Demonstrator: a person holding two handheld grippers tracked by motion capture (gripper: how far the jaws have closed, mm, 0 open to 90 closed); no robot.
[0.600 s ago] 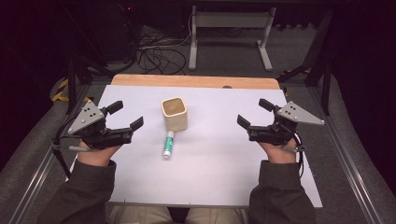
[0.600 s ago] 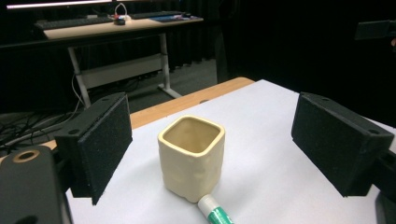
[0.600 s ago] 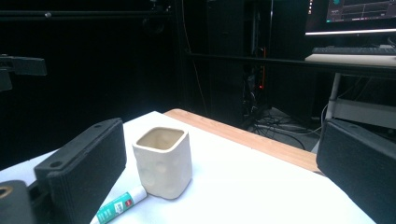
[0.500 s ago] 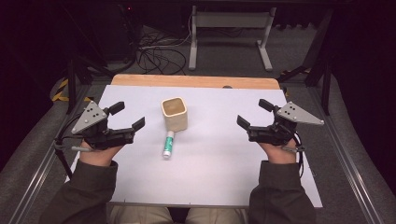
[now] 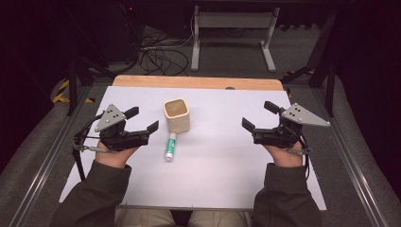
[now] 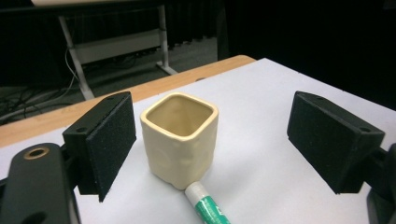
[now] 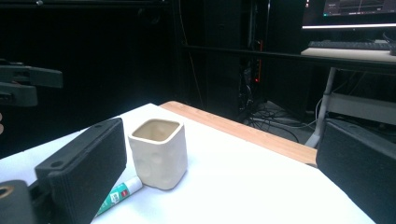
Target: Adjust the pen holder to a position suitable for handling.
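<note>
Lying beside the cup (image 5: 177, 116), the glue stick (image 5: 169, 146) runs lengthwise away from the person, nearest the left gripper (image 5: 144, 124); both grippers spread, empty.

cup (image 6: 180, 140): glossy cream ceramic | table (image 5: 227, 161): matt white, wood edge | tool pads (image 6: 112, 144): rough foam

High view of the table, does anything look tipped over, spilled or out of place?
Only one thing: the green and white glue stick lies flat on its side against the upright cream square ceramic cup. The cup looks empty, nothing is spilled, and no damage shows.
</note>
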